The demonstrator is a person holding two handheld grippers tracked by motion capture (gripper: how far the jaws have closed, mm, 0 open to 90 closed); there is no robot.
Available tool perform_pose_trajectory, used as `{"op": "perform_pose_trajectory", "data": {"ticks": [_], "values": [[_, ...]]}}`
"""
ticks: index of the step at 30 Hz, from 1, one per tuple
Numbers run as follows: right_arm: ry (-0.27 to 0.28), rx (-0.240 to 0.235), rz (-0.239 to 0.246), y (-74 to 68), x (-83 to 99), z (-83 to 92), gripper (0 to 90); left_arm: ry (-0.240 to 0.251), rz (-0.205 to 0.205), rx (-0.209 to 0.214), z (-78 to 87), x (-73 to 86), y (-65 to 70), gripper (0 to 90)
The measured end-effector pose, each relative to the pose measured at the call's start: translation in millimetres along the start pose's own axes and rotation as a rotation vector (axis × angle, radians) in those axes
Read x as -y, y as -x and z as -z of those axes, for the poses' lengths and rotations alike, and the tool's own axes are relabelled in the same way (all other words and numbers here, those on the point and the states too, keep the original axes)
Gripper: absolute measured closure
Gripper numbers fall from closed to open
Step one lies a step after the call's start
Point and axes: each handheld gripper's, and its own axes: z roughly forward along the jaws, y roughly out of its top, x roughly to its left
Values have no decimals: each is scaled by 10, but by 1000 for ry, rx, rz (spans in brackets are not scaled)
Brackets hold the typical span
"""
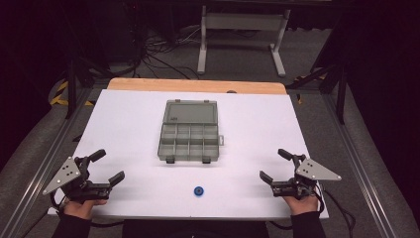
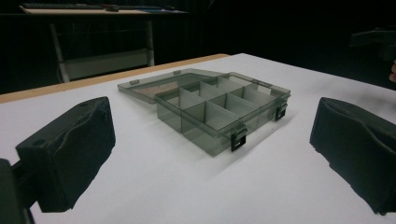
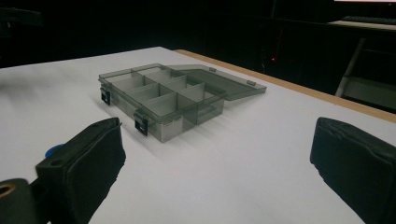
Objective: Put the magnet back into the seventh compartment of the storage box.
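White board (image 1: 124,124) covers the table under me, with a strip of bare wood (image 1: 198,85) along its far edge at the top of the high view, and beyond that a dark floor with a tangle of cables (image 1: 158,49) and the pale legs of a frame (image 1: 242,34). Sitting in the middle of the board is a smoky, see-through compartment box (image 1: 189,138), its lid folded flat back toward the upper part of the frame and its two black latches facing the bottom edge; the compartments look bare as far as I can tell. Below the box, near the lower centre of the high view, lies a small blue round piece (image 1: 199,191) (too small for me to say what it is). Nothing lies between that piece and either of my tools. My left gripper (image 1: 110,167) rests at the lower left of the high view and my right gripper (image 1: 275,166) at the lower right, each with its jaws spread wide and nothing between them. The blue piece sits roughly midway between the two, well apart from both, a little lower in the frame than the fingertips. In the right gripper view a sliver of blue (image 3: 52,150) peeks out just beside the left-hand jaw at the lower left, while the box (image 3: 168,95) stands left of centre; in the left gripper view the box (image 2: 210,109) lies centred between the jaws, farther off.
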Motion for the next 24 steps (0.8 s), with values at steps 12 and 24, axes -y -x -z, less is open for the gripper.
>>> {"op": "perform_pose_trajectory", "data": {"ticks": [12, 24], "values": [[-10, 6, 8, -27, -25, 8, 35, -8, -47, -12, 4, -20, 29, 5], [-21, 1, 11, -36, -35, -3, 36, -1, -35, -1, 5, -19, 15, 5]]}}
